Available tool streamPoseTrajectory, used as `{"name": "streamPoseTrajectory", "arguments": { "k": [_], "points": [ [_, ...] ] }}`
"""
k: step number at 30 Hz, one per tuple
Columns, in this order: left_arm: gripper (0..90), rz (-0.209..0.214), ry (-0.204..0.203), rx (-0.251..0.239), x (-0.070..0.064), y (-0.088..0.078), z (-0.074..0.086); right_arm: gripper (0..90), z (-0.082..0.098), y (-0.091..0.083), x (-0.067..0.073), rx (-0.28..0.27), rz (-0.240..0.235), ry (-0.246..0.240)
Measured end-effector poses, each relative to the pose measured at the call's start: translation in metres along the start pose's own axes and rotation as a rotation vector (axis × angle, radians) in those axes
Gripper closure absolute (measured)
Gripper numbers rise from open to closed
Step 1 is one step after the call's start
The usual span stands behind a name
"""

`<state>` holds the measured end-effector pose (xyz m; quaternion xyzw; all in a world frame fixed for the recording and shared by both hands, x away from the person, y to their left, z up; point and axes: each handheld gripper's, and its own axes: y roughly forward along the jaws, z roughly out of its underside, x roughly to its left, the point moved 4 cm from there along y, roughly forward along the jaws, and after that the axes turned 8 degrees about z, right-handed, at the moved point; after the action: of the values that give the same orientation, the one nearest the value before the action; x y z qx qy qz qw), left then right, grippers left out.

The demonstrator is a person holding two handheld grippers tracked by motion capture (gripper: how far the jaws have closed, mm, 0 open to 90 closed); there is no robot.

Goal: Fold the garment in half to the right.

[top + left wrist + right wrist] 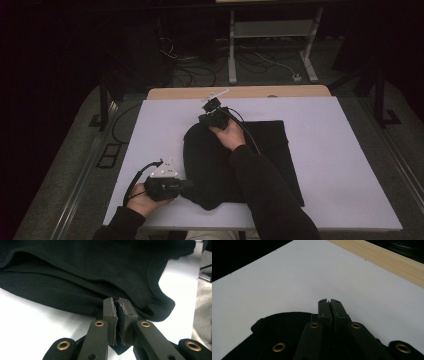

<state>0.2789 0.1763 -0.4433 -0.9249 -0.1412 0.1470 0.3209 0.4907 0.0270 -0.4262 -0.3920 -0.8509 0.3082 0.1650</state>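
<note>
A black garment lies rumpled on the middle of the white mat. My left gripper lies low at the garment's near left edge, shut on a fold of it. In the left gripper view the jaws meet against the dark cloth, and a bit of fabric hangs below them. My right gripper is at the garment's far left corner, shut, with black cloth bunched under and around its jaws. The person's right sleeve crosses over the garment.
The mat has bare room to the left, right and far side of the garment. A wooden table edge runs along the far side. Beyond it stand a metal frame and loose cables on the floor.
</note>
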Motion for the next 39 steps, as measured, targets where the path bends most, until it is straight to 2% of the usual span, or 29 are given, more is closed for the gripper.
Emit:
{"name": "streamPoseTrajectory", "arguments": {
  "k": [15, 17, 21, 32, 39],
  "points": [
    [83.3, 0.007, 0.048, -0.056, -0.014, 0.006, -0.020, 86.0, 0.012, -0.026, -0.028, -0.035, 0.025, 0.051],
    [83.3, 0.006, 0.073, -0.045, -0.016, 0.007, -0.021, 86.0, 0.014, -0.030, -0.031, -0.032, 0.035, 0.059],
    [83.5, 0.006, 0.086, -0.052, -0.018, 0.006, -0.027, 86.0, 0.015, -0.038, -0.035, -0.027, 0.044, 0.052],
    [83.6, 0.030, 0.105, -0.084, -0.025, 0.015, -0.046, 86.0, 0.017, -0.058, -0.056, -0.046, 0.064, 0.066],
    [83.6, 0.034, 0.110, -0.103, -0.027, 0.019, -0.055, 86.1, 0.017, -0.068, -0.062, -0.049, 0.069, 0.066]
  ]
}}
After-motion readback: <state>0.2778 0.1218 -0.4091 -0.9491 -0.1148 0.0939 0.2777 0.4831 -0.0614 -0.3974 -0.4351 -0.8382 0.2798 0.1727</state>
